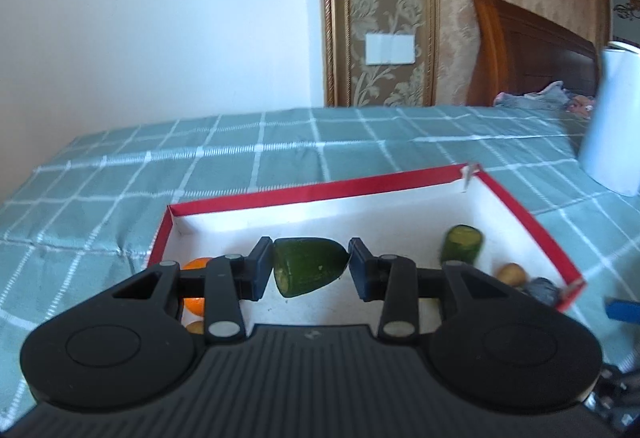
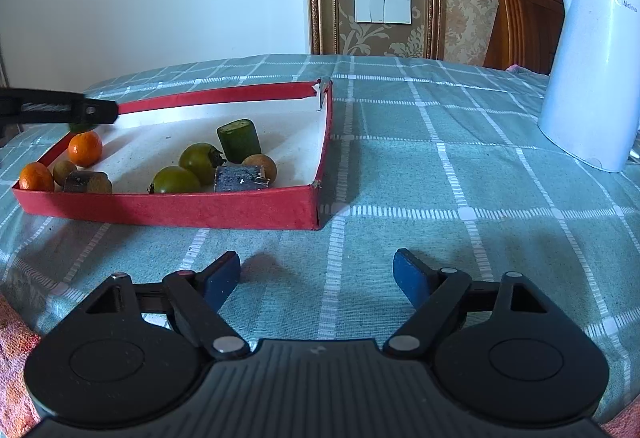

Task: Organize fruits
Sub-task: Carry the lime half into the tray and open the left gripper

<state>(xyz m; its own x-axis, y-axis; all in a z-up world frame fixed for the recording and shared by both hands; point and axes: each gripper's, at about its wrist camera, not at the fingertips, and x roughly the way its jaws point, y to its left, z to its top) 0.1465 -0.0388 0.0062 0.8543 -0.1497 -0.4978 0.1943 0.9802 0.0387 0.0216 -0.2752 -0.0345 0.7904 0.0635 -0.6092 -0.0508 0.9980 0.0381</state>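
Note:
My left gripper is shut on a dark green cucumber end piece, held above the white floor of a red-rimmed box. In the right wrist view the same box holds two oranges, two green tomatoes, a cut cucumber chunk, small brown fruits and a dark blue block. The left gripper reaches in over the box's far left corner, and only a sliver of green shows under it. My right gripper stands open over the cloth in front of the box, with nothing between its fingers.
A teal checked tablecloth covers the table. A white electric kettle stands at the right, with a wooden chair back behind it. The wall with a switch plate lies beyond the table's far edge.

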